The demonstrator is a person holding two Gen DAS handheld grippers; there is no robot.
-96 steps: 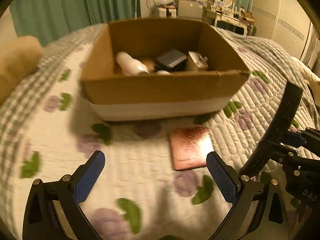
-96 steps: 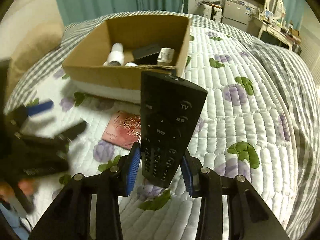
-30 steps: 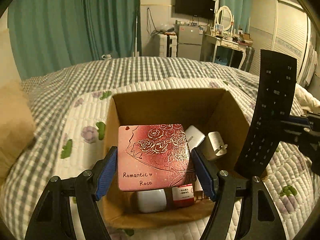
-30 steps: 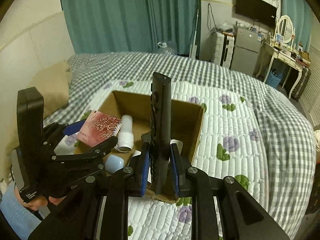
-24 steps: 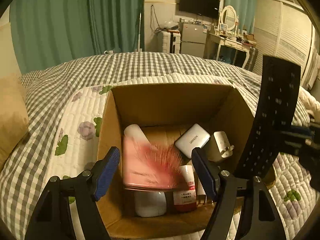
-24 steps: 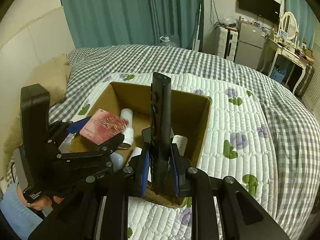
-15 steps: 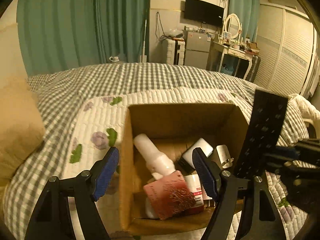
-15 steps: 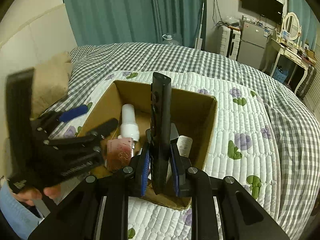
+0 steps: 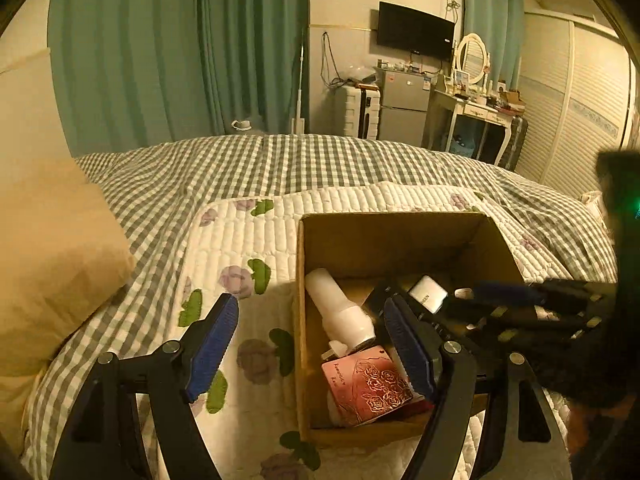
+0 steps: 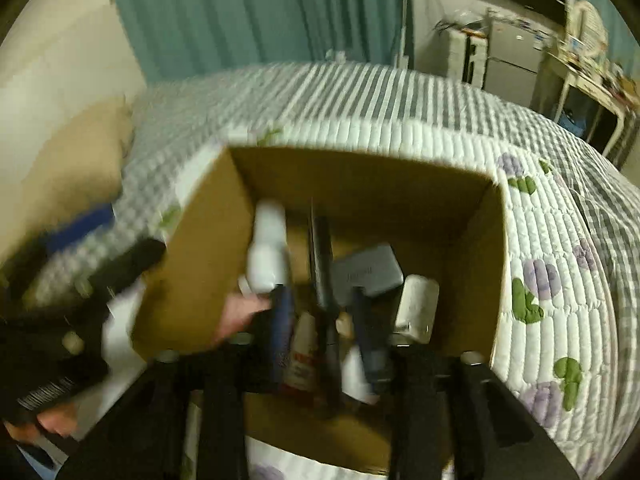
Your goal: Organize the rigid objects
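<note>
Here we find the black remote [image 10: 322, 264] standing on edge inside the cardboard box [image 10: 360, 184], between the blue pads of the right gripper [image 10: 320, 332], whose fingers [image 10: 280, 320] have just been spreading; in the blurred right wrist view a gap shows on each side of the remote, so the pads no longer press on it. Around it in the box we see a white bottle [image 9: 340, 312] lying along the left wall, a grey charger block [image 10: 368, 270], a white plug adapter [image 10: 416, 304] and a red-labelled tube [image 10: 300, 360]. In the left wrist view a pink tin printed with roses [image 9: 366, 386] lies tilted in the near corner of the box, just below the bottle's cap. The left gripper [image 9: 312, 340] hovers above the box's left edge with its fingers [image 9: 212, 340] spread wide and nothing between them, one over the quilt and the other over the box. The box sits on a white quilted bedspread with purple flowers [image 9: 236, 248], laid over a grey checked blanket [image 9: 280, 164], and a tan pillow [image 9: 52, 264] lies to the left. Teal curtains [image 9: 160, 60] hang beyond the bed.
</note>
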